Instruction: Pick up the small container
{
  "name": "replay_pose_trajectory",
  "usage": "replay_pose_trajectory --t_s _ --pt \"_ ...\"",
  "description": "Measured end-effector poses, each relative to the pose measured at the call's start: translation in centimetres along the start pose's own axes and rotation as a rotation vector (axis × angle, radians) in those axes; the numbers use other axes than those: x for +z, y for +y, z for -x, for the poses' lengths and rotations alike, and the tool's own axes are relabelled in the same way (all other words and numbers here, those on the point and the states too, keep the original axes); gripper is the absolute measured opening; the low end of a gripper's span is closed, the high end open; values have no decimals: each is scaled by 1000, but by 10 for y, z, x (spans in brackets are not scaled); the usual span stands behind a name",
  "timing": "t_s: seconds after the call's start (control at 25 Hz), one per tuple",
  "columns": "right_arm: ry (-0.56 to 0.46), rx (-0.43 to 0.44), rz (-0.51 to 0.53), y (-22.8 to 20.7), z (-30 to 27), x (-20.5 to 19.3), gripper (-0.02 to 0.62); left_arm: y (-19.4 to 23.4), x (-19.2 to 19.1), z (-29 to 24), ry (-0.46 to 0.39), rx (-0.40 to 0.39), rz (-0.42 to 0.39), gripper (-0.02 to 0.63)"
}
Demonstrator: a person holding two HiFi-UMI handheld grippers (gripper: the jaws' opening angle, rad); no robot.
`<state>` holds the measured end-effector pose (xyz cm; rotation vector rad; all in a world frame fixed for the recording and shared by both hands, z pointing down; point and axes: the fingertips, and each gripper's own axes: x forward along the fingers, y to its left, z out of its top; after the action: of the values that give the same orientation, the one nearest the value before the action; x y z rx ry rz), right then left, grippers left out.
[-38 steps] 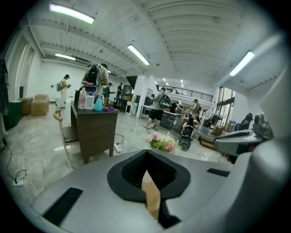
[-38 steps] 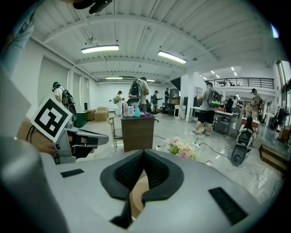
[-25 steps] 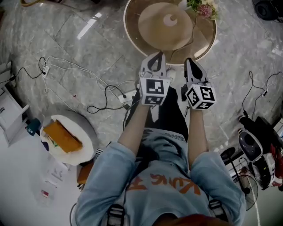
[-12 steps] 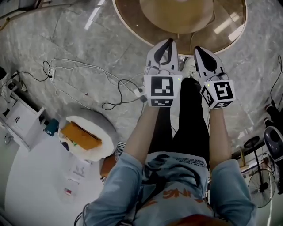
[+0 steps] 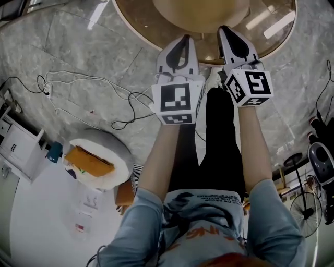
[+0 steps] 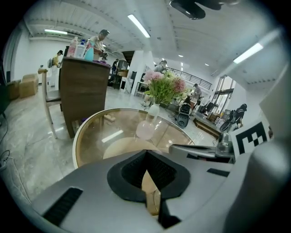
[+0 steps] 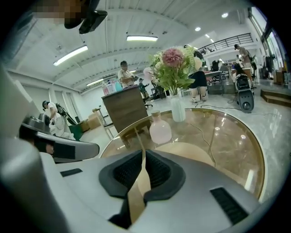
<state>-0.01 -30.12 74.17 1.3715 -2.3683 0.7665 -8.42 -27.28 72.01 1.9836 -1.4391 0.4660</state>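
Observation:
The small container, a pale pink bottle, stands on the round glass table (image 5: 141, 15). It shows in the left gripper view (image 6: 144, 129) and the right gripper view (image 7: 160, 129), ahead of both grippers and apart from them. Behind it is a glass vase of flowers (image 7: 175, 73). My left gripper (image 5: 182, 39) hangs at the table's near rim, shut and empty (image 6: 146, 154). My right gripper (image 5: 225, 30) reaches just over the rim; its jaws are opening to a narrow slit with nothing between them (image 7: 143, 154). The bottle is outside the head view.
Cables (image 5: 94, 83) trail over the marble floor at left. A white round stool with an orange item (image 5: 96, 161) stands beside a white cabinet (image 5: 18, 146). A fan (image 5: 308, 208) is at right. A wooden cabinet (image 6: 86, 91) and people stand beyond the table.
Both grippers have moved forward to the table's rim, the right one now a little past it. The flowers have left the head view.

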Motion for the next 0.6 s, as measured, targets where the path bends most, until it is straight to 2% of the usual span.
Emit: replay_pose_trajectory --t_s 0.28,0.48,0.6 --pt "18 -1 81 -10 -55 7 132 29 6 -12 -1 32 26 23" --pt "-45 -40 141 -26 -72 36 141 43 4 -10 21 52 32 23" --pt "-94 -46 196 -26 -81 58 124 45 5 -9 31 49 27 23"
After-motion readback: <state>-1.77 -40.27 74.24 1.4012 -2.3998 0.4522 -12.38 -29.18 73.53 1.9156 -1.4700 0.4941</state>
